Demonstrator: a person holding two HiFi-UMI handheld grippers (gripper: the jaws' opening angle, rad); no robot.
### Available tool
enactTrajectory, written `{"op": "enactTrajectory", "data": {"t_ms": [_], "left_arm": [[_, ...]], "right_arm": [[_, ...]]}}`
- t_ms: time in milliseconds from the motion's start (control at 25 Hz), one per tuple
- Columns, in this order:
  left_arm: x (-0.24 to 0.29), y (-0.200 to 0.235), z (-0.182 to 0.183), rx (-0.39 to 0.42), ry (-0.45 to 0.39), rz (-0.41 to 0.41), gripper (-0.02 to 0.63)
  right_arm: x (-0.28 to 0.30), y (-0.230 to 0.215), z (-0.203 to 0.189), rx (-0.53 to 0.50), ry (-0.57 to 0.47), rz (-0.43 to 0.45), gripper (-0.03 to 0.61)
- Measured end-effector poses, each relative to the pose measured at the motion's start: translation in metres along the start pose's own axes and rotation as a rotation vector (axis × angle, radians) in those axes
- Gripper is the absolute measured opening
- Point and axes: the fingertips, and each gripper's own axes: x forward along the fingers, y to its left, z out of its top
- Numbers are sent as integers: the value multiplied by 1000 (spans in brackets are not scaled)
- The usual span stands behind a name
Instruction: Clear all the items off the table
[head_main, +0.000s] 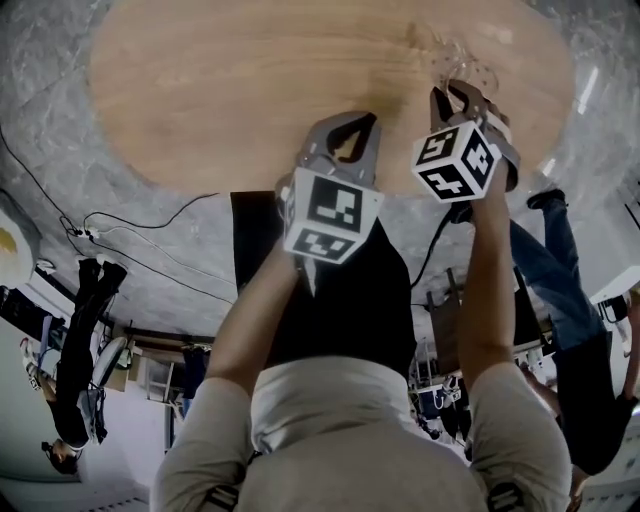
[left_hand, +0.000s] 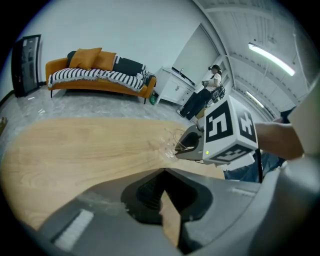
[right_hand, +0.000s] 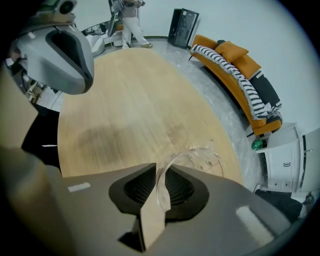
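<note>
A clear, thin-walled cup (head_main: 458, 62) stands near the right end of the oval wooden table (head_main: 250, 80). My right gripper (head_main: 462, 98) is shut on its rim; the wall of the cup (right_hand: 200, 159) runs between the two jaws (right_hand: 159, 189). The left gripper view shows the cup (left_hand: 171, 141) at the tip of the right gripper (left_hand: 186, 145). My left gripper (head_main: 350, 138) hovers over the table's near edge, left of the right one, shut with nothing in it (left_hand: 165, 200). No other item shows on the table top.
An orange sofa (left_hand: 100, 75) with a striped throw stands beyond the table, with a white cabinet (right_hand: 290, 155) beside it. Cables (head_main: 130, 230) lie on the grey floor. People stand nearby (head_main: 560, 290), (head_main: 80, 350).
</note>
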Motion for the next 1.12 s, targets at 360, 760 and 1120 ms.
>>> {"op": "enactTrajectory", "data": {"t_ms": [360,760,1120], "left_arm": [[0,-1,-12,-24,9,-3,21],[-10,-7,-8,-32,0,21,20],[-43,12,-7,-15,-34,79,20]], "right_arm": [[15,6,-6,-53,82,-10,78],[13,6,-17,-75,133,18,55],[-17,38,41,86,-99,75,43]]}}
